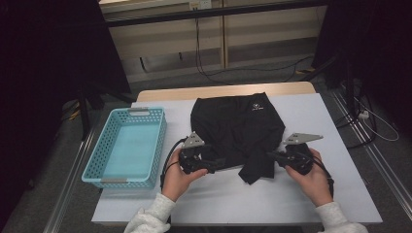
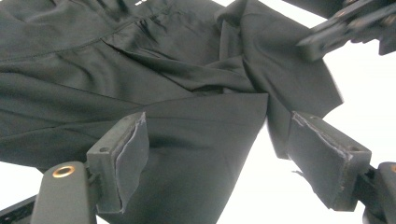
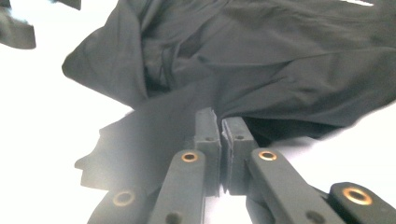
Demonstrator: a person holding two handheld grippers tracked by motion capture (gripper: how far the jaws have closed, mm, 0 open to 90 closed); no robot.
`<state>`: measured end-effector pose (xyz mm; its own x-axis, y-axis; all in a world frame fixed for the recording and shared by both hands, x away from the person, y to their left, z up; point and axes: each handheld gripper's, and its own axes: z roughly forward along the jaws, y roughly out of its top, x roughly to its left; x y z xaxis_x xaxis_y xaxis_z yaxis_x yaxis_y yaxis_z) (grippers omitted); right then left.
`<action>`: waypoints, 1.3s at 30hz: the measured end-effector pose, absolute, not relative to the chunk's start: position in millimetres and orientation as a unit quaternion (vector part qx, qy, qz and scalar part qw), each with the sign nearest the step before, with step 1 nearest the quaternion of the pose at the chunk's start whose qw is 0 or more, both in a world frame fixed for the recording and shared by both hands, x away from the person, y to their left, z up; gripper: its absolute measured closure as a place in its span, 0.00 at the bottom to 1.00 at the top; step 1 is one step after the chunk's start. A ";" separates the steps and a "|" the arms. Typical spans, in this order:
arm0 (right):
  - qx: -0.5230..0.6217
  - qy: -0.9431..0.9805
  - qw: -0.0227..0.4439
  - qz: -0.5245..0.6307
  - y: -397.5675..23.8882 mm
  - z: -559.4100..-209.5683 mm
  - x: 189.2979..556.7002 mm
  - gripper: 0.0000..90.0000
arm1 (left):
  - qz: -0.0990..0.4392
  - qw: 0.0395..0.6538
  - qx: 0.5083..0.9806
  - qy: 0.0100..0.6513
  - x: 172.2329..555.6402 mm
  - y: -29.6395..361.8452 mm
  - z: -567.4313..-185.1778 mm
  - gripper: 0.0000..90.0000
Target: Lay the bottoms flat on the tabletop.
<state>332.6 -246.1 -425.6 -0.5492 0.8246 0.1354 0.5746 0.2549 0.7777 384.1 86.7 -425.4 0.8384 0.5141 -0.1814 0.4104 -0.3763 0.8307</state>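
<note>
A person sits at the table point(image 1: 340, 145) and holds a tool in each hand, with both forearms in pale sleeves point(image 1: 150, 216) coming in from the near edge. The left hand point(image 1: 177, 178) grips the left gripper point(image 1: 221, 164) and points it sideways, toward the middle of the table. Its jaws stand wide apart, and in the left gripper view a fold of the black shirt point(image 1: 238, 128) lies between them, but the pads point(image 2: 133, 158) do not press on it. The right hand point(image 1: 311, 179) holds the right gripper point(image 1: 273, 155) low over the table and points it at the other hand. In the right gripper view its jaws are pressed together right at the edge of the shirt point(image 3: 261, 70), and they seem to pinch a bit of the cloth. The shirt lies crumpled in the middle of the white table top, between the two grippers, with one corner hanging toward the person. It has a small white logo point(image 1: 257, 107) near the top, too small to read. A light blue basket point(image 1: 104, 150) sits to the left of the shirt, just beside the left hand.
</note>
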 end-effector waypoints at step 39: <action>0.539 0.748 0.211 0.324 -319.1 -428.4 297.7 0.66 | 0.048 0.491 0.826 0.272 382.8 84.9 -420.1 0.24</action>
